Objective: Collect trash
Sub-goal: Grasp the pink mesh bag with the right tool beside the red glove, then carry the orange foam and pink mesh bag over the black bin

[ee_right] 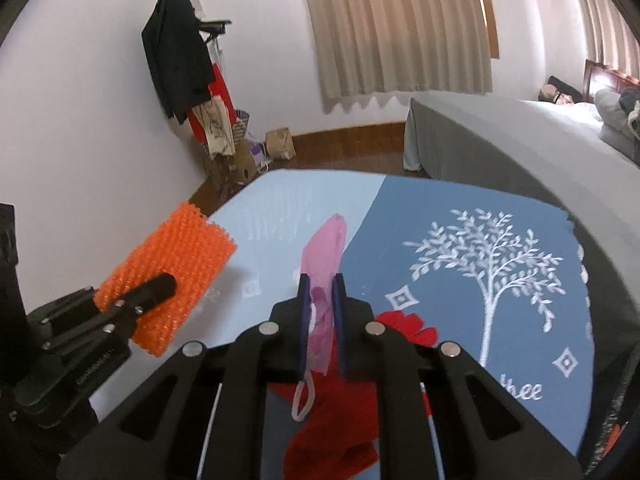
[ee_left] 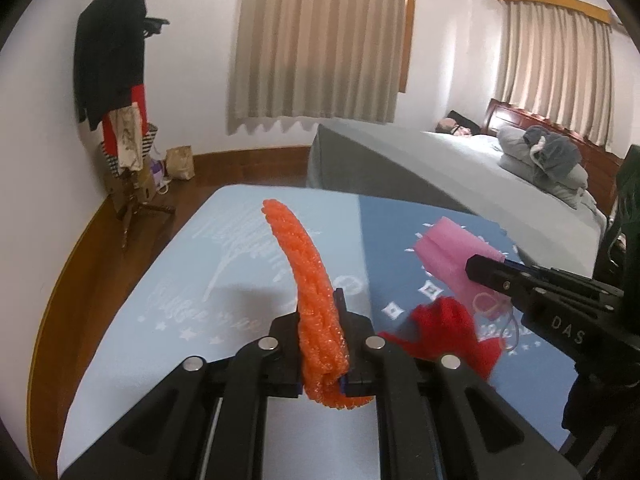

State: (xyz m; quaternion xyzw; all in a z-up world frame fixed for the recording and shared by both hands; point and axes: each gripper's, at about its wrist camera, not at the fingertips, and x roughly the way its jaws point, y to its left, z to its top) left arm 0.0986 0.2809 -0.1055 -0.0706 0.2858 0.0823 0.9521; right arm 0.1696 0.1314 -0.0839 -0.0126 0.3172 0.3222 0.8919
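My left gripper (ee_left: 320, 300) is shut on an orange foam net sleeve (ee_left: 300, 256) and holds it above the blue tablecloth (ee_left: 224, 264); the sleeve also shows in the right wrist view (ee_right: 172, 272). My right gripper (ee_right: 320, 280) is shut on a pink face mask (ee_right: 324, 248), whose ear loop hangs below. The mask also shows in the left wrist view (ee_left: 452, 260), with my right gripper (ee_left: 476, 266) on it. A red cloth (ee_left: 448, 332) lies on the table under the right gripper and shows in the right wrist view (ee_right: 332, 412).
The table has a light and dark blue cloth with a white tree print (ee_right: 496, 264). A grey bed (ee_left: 460, 176) stands to the right. A coat stand (ee_left: 116, 80) with clothes and a paper bag (ee_left: 180, 162) stand by the far wall.
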